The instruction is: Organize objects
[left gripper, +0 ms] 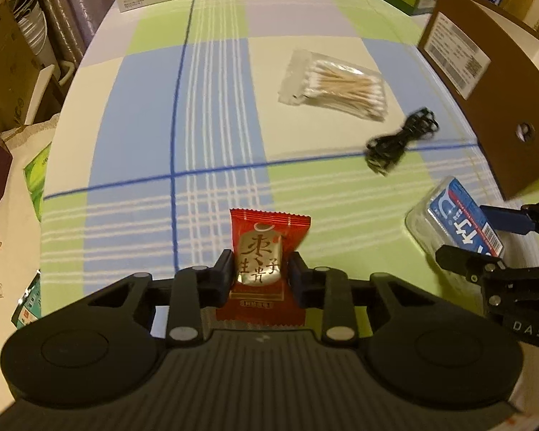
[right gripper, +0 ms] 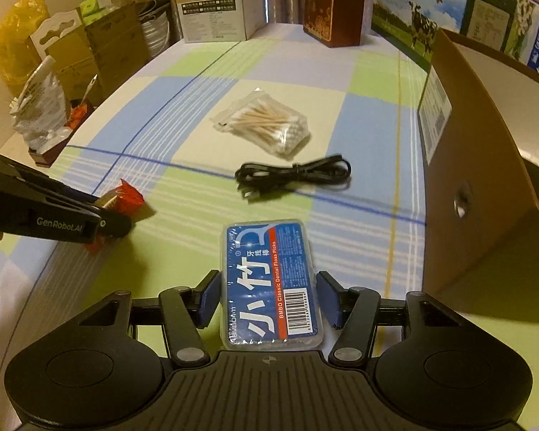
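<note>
Noted a checked cloth point(left gripper: 215, 107) over the whole table, with cartons ranged along its far edge. Found a brown box point(left gripper: 485, 107) standing on the cloth's right side, open at the top. Judged it the likely bin for the loose items, though nothing showed inside it.

Saw a swab bag point(left gripper: 336, 88) lying flat mid-cloth, well apart from both claws. Saw a coiled black cable point(left gripper: 400, 140) just this side of it, near the box wall, untouched.

Found the floss box point(right gripper: 271, 283) lengthwise in the right gripper point(right gripper: 269, 294), blue pads narrowed against its two long sides. Took this for a firm hold. Could not tell whether the case cleared the cloth or rested on it.

Found the red sachet point(left gripper: 258, 248) upright in the left gripper point(left gripper: 260, 269), pinched at its middle with top and bottom sticking out. Placed it low over the near left of the cloth, well apart from the box.

Judged the step in hand to be the carry: two items gripped, two left on the cloth. Reckoned the next move called for swinging the floss box right and up over the box rim before opening, it being the nearer. Reckoned the sachet needed the longer reach across, above the cable and clear of the other arm.
</note>
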Demonstrator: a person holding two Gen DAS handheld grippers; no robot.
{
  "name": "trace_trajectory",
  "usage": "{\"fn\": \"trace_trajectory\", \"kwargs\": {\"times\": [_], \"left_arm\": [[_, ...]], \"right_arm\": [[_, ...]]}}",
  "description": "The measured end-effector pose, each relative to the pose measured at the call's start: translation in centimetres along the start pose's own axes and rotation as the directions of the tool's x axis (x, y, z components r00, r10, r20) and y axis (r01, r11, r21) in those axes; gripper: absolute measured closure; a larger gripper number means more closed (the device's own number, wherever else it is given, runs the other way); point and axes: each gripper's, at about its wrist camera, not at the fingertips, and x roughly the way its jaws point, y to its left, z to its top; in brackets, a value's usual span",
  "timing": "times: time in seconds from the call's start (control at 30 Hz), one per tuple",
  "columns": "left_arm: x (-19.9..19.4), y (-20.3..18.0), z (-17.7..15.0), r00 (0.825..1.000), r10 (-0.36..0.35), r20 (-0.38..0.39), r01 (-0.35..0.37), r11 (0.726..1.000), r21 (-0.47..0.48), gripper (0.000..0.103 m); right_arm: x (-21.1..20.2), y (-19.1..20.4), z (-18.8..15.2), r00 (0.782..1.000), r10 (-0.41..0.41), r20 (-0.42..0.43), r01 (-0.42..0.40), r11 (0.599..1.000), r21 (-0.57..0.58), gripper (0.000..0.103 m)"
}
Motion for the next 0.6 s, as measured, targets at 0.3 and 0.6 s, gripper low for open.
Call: {"fn": "trace_trajectory", "kwargs": {"times": [0.3,0.6], "left_arm": [[-1.6,-3.0,-2.8,0.996,-0.081,-0.025,0.081,0.997,0.019,0.077],[-4.0,-6.8,-4.7,0.992,-0.125,-0.014,0.125,0.991,0.044,0.078]], "right_arm": [[-2.4,-1.0,-2.4,0.999,0.019,-0.027,-0.018,0.998,0.062,0.049],[-5.7,-2.6,-4.8,0.999,0.044,-0.023,-0.041,0.993,0.115,0.049]]}}
